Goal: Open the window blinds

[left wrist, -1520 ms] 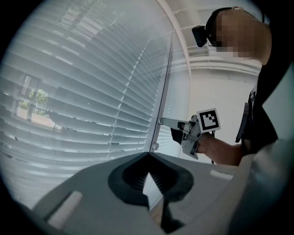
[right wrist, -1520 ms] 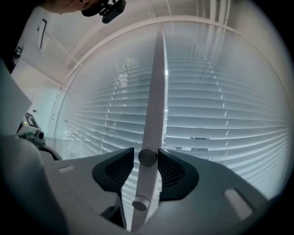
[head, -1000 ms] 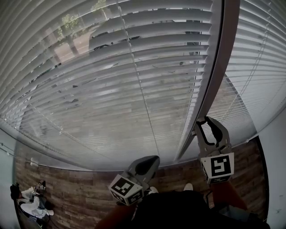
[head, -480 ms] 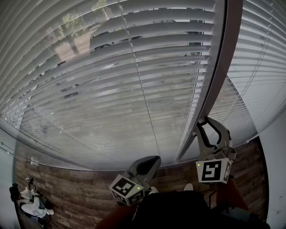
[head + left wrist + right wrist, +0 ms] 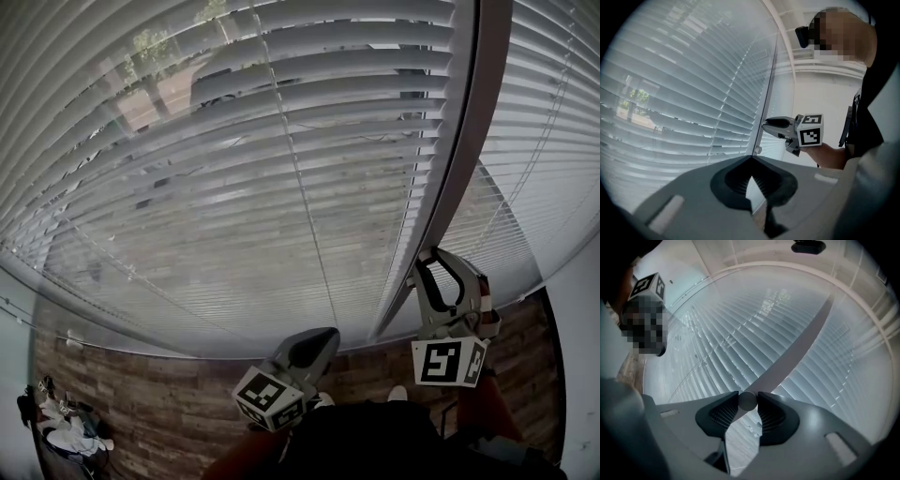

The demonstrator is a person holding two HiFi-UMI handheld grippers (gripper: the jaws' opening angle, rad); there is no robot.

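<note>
Grey slatted window blinds [image 5: 234, 169] fill the head view, slats tilted partly open with a street showing through. A long translucent tilt wand [image 5: 459, 141] hangs in front of them. My right gripper [image 5: 424, 255] is shut on the wand near its lower end. In the right gripper view the wand's round end [image 5: 747, 401] sits pinched between both pads. The left gripper view shows the wand [image 5: 768, 70] and the right gripper [image 5: 765, 125] against it. My left gripper [image 5: 319, 337] hangs lower left, shut with nothing in it, clear of the blinds [image 5: 684, 93].
A second blind [image 5: 553, 141] covers the window to the right of the wand. A white wall [image 5: 577, 319] is at the right edge. Wood floor [image 5: 141, 403] runs below the window, with a small heap of things [image 5: 56, 427] at the bottom left.
My right gripper has turned on the wand and sunk slightly down and right, its marker cube now facing differently. The left gripper has stayed put.
</note>
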